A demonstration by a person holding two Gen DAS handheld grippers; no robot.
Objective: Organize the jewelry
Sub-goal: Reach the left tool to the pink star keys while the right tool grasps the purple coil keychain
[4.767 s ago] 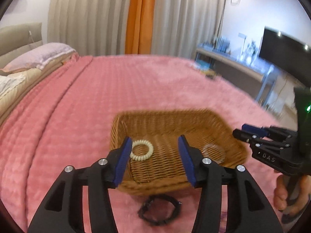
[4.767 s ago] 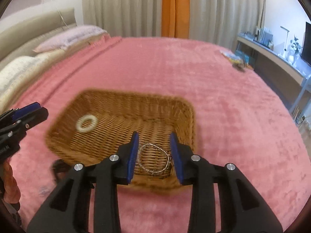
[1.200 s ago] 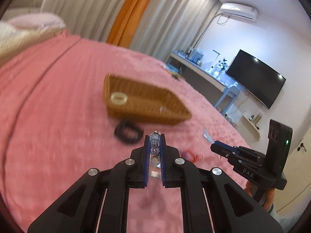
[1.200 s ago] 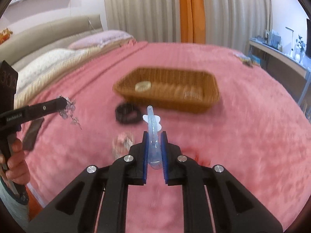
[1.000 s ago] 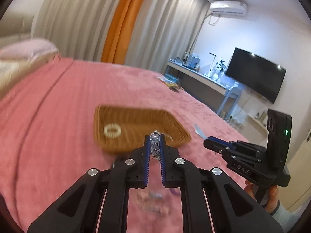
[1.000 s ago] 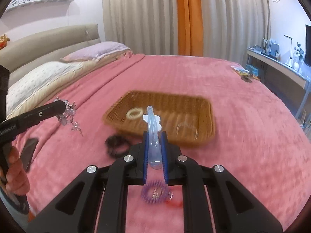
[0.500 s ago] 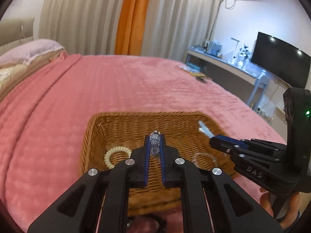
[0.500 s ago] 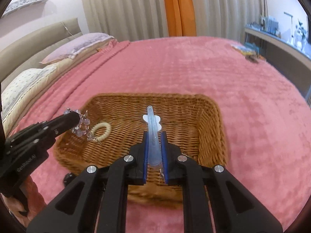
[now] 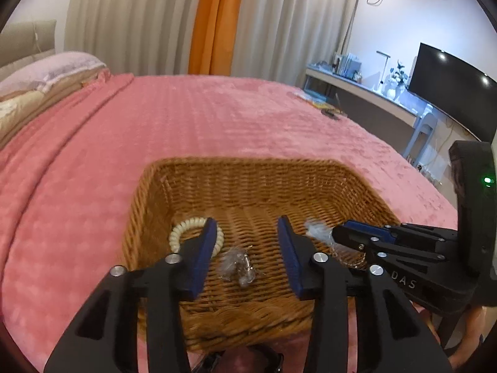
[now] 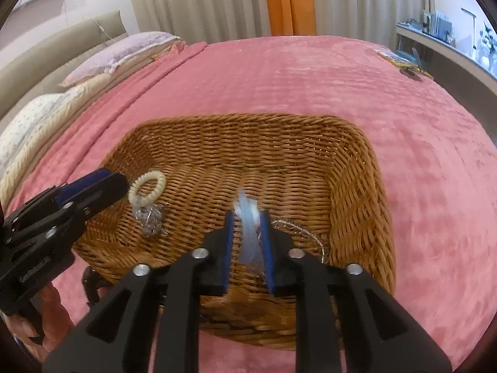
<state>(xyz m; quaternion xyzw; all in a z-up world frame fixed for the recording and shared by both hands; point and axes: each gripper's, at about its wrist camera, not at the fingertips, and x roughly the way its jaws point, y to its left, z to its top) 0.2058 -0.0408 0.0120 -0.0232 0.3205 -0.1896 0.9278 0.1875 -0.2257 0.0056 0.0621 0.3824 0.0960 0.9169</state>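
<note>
- The basket (image 9: 248,171) sits on the pink bed (image 9: 186,118), and both grippers point down into it over its near rim.
- The left gripper (image 9: 245,248) is opening, jaws fairly wide; the crystal piece (image 9: 237,265) lies loose on the basket floor between them, touching neither pad.
- The right gripper (image 10: 247,242) is opening too, still narrow. The pale blue clip (image 10: 248,233) stands blurred between its pads; I cannot tell whether they still press it.
- Only the left view shows the dark ring (image 9: 242,360) on the bed just outside the near rim, half hidden under the gripper, and the TV (image 9: 450,90) by the far wall.
- Only the right view shows the silver bangle (image 10: 298,233) well, lying by the basket's right wall just beside the right gripper; the left view hides most of it.
- The cream coil (image 10: 147,186) lies near the basket's left wall, seen in both views; the crystal piece lies just in front of it.
- In the right view a hand (image 10: 46,320) grips the left gripper's handle low at the left edge.
</note>
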